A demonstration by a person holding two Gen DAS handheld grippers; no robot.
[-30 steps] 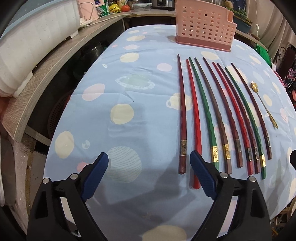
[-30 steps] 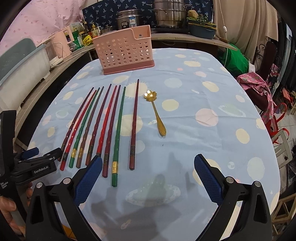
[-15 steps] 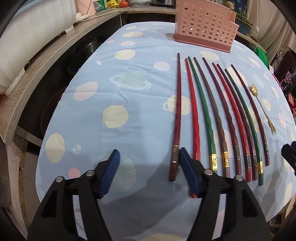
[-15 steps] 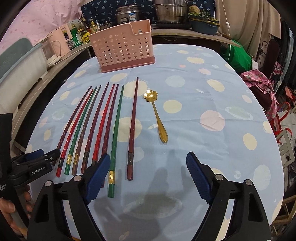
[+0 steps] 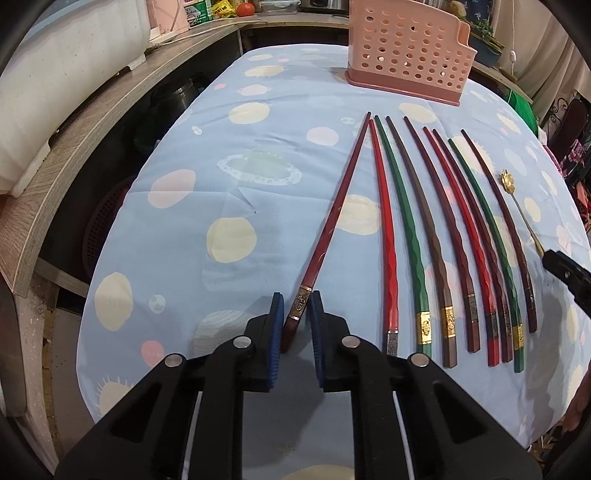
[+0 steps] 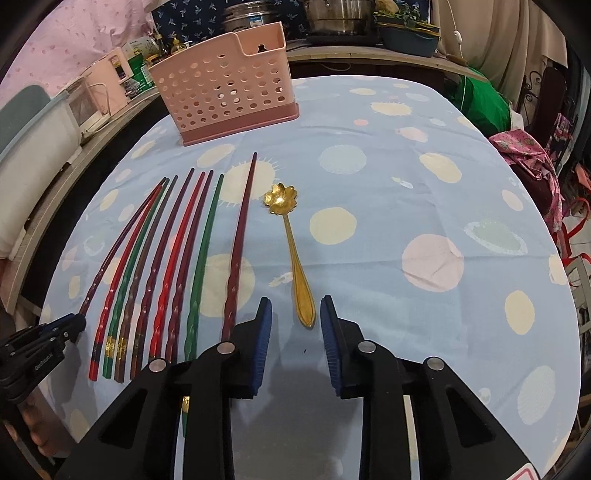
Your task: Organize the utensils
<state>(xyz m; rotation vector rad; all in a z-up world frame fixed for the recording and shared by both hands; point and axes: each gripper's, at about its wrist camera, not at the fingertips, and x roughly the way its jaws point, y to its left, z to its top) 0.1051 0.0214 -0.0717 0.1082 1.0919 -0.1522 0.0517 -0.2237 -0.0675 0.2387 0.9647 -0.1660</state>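
Observation:
Several red, green and brown chopsticks (image 5: 436,236) lie side by side on the blue spotted tablecloth, also in the right wrist view (image 6: 177,266). My left gripper (image 5: 295,314) is shut on the thick end of the leftmost dark red chopstick (image 5: 332,221), now angled away from the row. A gold flower-bowl spoon (image 6: 291,251) lies right of the chopsticks. My right gripper (image 6: 295,314) is narrowly open, its blue pads on either side of the spoon's handle end. The pink perforated utensil holder (image 6: 225,81) stands at the far side, also in the left wrist view (image 5: 406,51).
The table edge (image 5: 122,206) drops off to the left, beside a wooden counter (image 5: 74,125) with a white tub. Pots and a planter stand on the back counter (image 6: 332,22). A chair with pink cloth (image 6: 532,155) is at the right.
My left gripper has moved left and forward and closed on the leftmost chopstick, swinging its thick end left. My right gripper has moved forward to the spoon handle and narrowed.

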